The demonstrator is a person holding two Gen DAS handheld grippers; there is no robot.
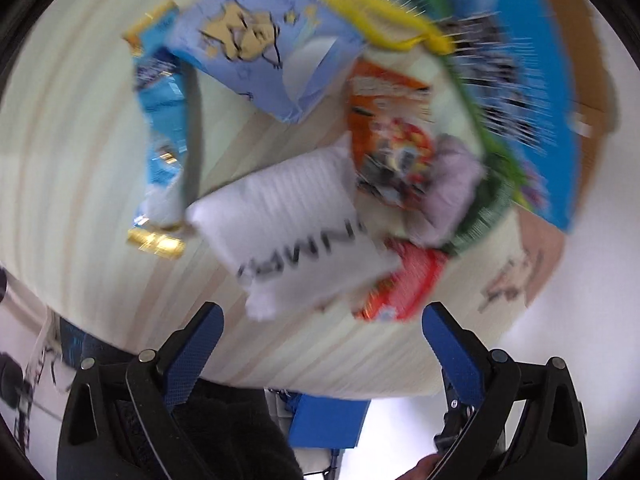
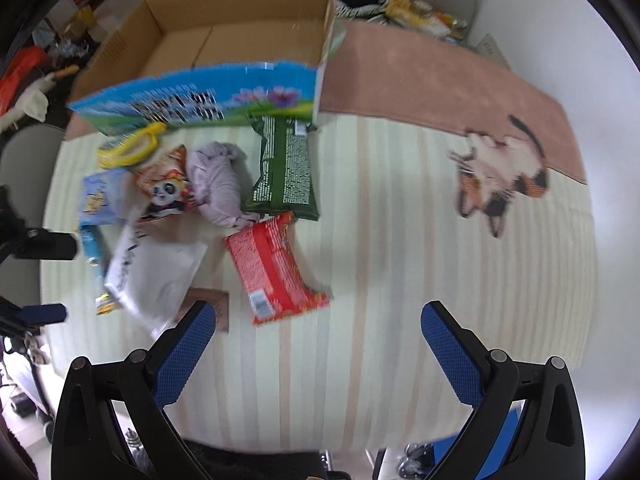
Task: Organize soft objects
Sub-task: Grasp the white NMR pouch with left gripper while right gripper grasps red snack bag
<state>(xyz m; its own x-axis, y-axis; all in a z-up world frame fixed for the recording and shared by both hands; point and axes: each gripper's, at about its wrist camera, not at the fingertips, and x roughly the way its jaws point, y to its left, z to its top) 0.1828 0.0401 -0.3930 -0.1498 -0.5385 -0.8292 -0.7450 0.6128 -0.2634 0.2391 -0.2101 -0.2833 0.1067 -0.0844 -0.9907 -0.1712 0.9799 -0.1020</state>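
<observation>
Soft packets lie in a heap on the striped table cloth (image 2: 400, 260). A white padded packet (image 1: 296, 232) (image 2: 156, 272) lies nearest, beside a red packet (image 1: 404, 284) (image 2: 276, 268). An orange panda packet (image 1: 388, 136) (image 2: 168, 184), a lilac cloth bundle (image 1: 452, 188) (image 2: 220, 184), a green packet (image 2: 286, 168), a light blue packet (image 1: 256, 44) (image 2: 100, 196) and a yellow packet (image 1: 380, 12) (image 2: 128, 146) lie behind. My left gripper (image 1: 320, 320) is open above the table's near edge, close to the white packet. My right gripper (image 2: 318, 320) is open and empty over bare cloth, right of the red packet.
An open cardboard box (image 2: 224, 40) with a blue printed front flap stands behind the heap. A blue and gold wrapper (image 1: 164, 128) lies at the heap's left. A pink cloth with a cat picture (image 2: 500, 172) covers the far right. A chair with clutter (image 2: 420, 4) stands behind.
</observation>
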